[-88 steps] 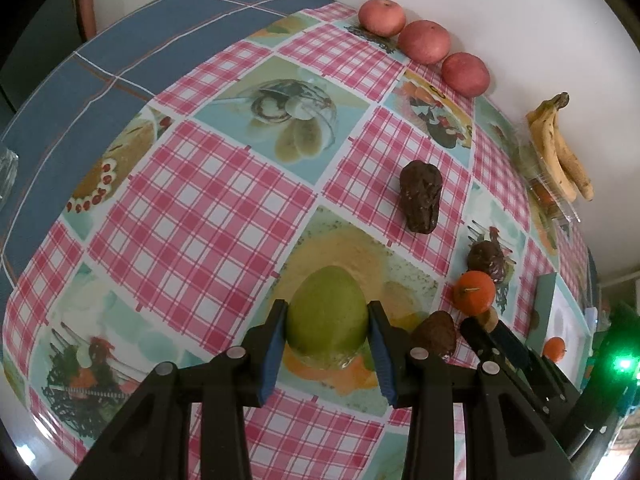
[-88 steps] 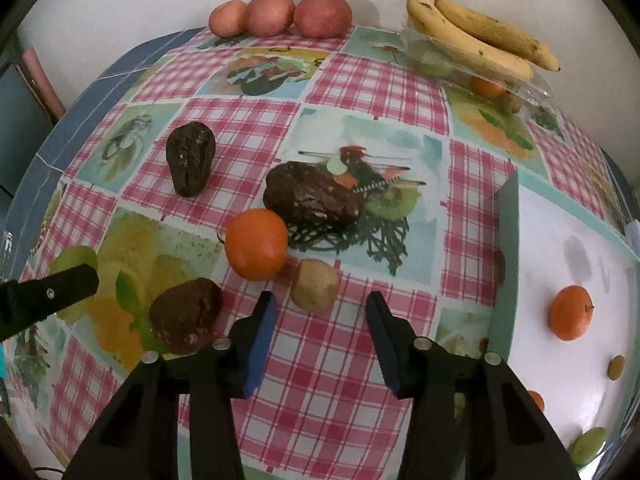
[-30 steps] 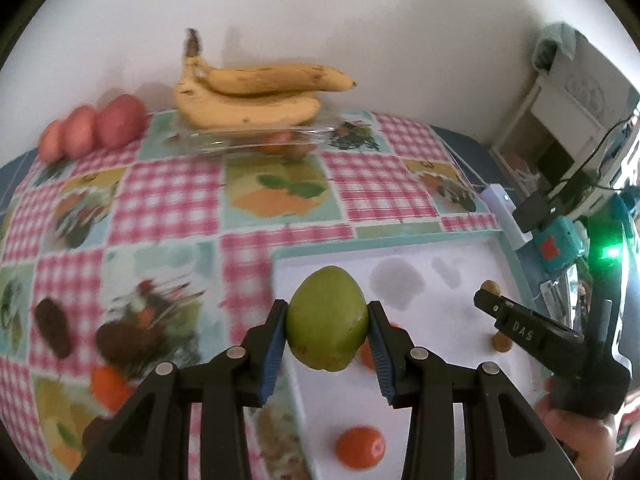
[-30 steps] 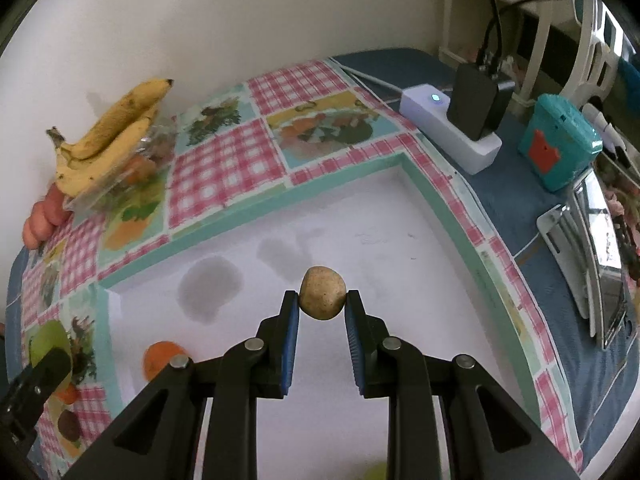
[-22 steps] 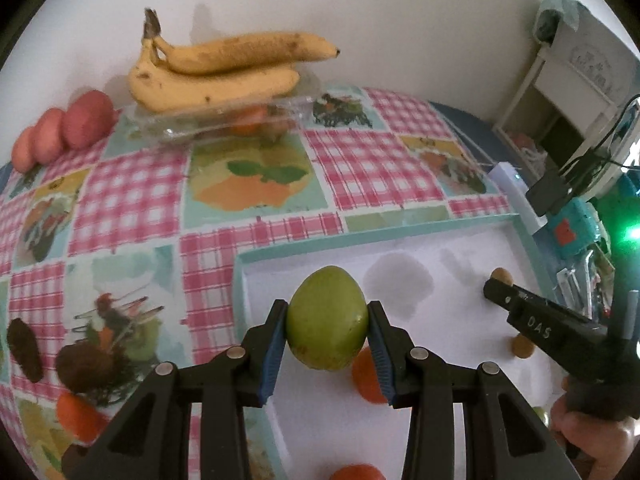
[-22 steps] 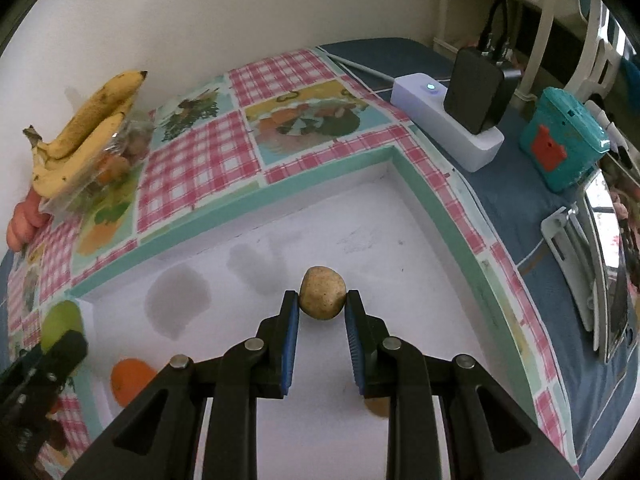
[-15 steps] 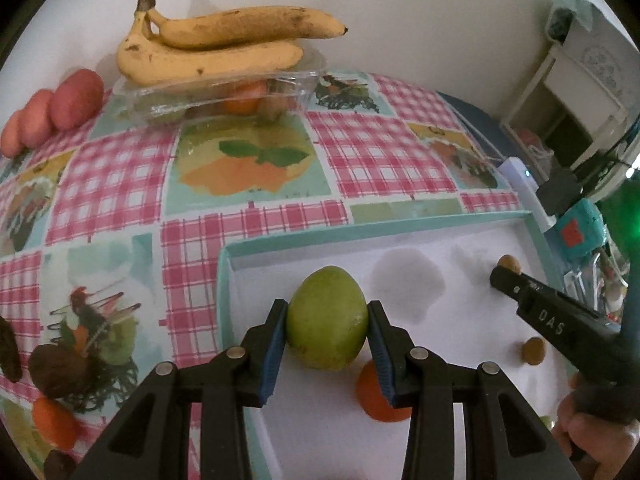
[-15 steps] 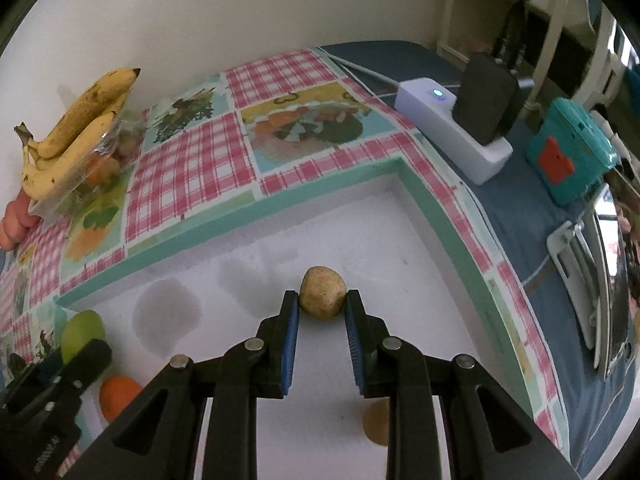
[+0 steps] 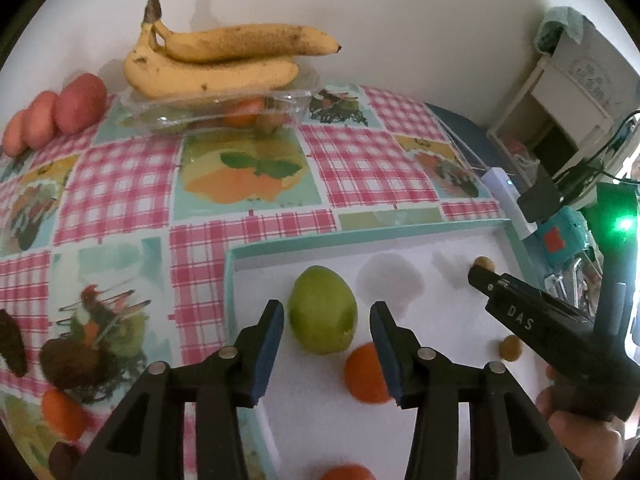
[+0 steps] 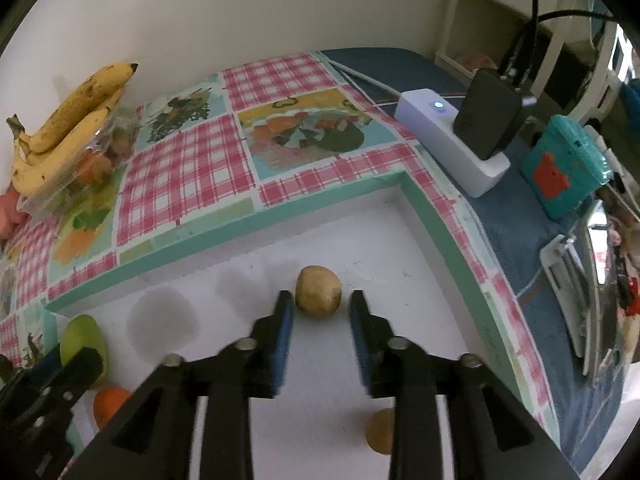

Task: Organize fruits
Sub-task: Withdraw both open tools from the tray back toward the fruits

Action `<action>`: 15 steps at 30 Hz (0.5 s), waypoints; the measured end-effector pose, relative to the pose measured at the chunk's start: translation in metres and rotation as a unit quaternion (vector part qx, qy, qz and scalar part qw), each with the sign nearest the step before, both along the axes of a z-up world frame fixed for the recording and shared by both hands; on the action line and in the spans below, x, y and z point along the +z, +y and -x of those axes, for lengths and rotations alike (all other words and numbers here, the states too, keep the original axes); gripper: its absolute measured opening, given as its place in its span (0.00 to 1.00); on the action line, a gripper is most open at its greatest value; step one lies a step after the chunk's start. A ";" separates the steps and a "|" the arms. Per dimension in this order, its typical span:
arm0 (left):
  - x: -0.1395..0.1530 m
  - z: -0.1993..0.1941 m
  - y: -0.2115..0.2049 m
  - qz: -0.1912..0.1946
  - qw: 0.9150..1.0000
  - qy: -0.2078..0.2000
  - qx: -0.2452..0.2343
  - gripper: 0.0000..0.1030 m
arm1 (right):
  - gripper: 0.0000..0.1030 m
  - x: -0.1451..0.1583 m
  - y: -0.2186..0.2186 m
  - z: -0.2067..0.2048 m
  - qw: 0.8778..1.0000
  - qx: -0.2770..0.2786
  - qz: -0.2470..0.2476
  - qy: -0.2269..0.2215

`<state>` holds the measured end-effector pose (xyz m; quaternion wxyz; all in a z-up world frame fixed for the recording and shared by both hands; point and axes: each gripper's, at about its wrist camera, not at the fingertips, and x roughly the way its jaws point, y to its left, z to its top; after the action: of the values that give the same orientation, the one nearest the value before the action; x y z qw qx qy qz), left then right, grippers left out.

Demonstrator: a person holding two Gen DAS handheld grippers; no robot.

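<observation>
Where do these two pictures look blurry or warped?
Left wrist view: fisheye bends the checked tablecloth into a dome, the oranges at the bottom smear, and a green light flares at right. Right wrist view: the right gripper shows motion blur on its blue pads; the small brown fruit stays sharp.

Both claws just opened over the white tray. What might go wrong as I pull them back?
The green mango sits loose between the left claw pads; a sideways pull may roll it into the orange beside it. The small brown fruit lies between the right claw pads and may roll when nudged; another brown fruit lies under that claw.
</observation>
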<state>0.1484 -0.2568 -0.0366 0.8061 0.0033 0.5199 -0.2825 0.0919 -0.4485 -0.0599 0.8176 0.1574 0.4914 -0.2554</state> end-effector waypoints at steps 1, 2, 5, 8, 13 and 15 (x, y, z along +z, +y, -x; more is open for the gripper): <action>0.004 0.002 0.003 0.001 1.000 0.000 0.000 0.50 | 0.38 0.003 0.001 0.001 1.000 0.000 0.000 -0.003; 0.008 0.004 0.006 0.003 1.000 0.000 0.001 0.51 | 0.38 0.006 0.003 0.003 1.000 0.000 -0.001 -0.007; 0.022 0.010 0.019 0.006 1.000 -0.005 0.009 0.59 | 0.39 0.016 0.010 0.007 1.000 0.002 0.007 -0.010; 0.033 0.017 0.040 0.012 0.999 -0.018 0.029 0.71 | 0.49 0.026 0.022 0.012 1.000 0.014 0.013 -0.012; 0.042 0.024 0.085 -0.020 0.996 -0.037 0.072 0.76 | 0.53 0.040 0.045 0.022 0.999 0.030 0.010 -0.015; 0.046 0.025 0.104 -0.041 0.993 -0.052 0.099 0.88 | 0.65 0.045 0.056 0.026 0.999 0.041 0.012 -0.020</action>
<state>0.1234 -0.1527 0.0094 0.8552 -0.0005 0.4862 -0.1795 0.0661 -0.3924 -0.0146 0.8392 0.1322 0.4775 -0.2242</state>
